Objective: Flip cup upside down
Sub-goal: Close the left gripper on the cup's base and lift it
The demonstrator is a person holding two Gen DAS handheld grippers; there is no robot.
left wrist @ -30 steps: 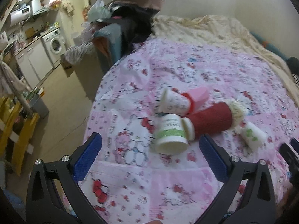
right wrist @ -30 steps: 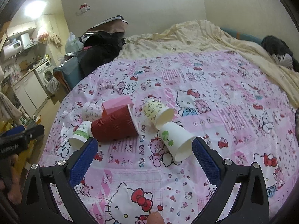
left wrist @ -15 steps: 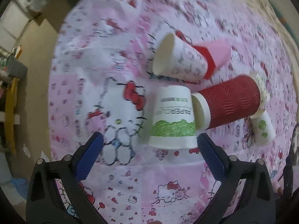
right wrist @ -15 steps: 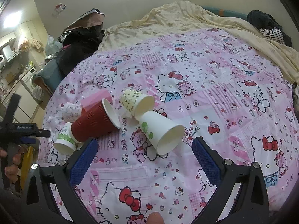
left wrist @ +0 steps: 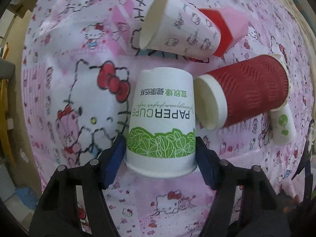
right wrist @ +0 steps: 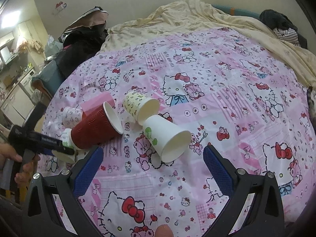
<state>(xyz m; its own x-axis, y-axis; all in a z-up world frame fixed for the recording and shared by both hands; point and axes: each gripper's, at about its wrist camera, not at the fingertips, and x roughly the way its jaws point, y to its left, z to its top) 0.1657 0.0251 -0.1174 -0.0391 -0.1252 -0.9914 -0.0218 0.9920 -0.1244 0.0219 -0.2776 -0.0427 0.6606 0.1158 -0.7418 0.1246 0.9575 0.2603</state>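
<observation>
Left wrist view: the left gripper (left wrist: 160, 154) has its blue pads against both sides of the green-leaf paper cup (left wrist: 161, 118), which lies on its side on the pink Hello Kitty bedspread (left wrist: 83, 102).

Just beyond that cup lies the red ribbed cup (left wrist: 250, 92), its white rim beside the held cup, and farther off a kitty-print cup (left wrist: 183, 29) rests against a pink cup (left wrist: 235, 25). From the right wrist, the right gripper (right wrist: 153, 167) hangs spread wide with nothing between its pads, near a cherry-print cup (right wrist: 167, 136) lying mouth toward it; behind that is a yellow-patterned cup (right wrist: 140, 106), seemingly touching it, and a cream blanket (right wrist: 197, 13) farthest back.
</observation>
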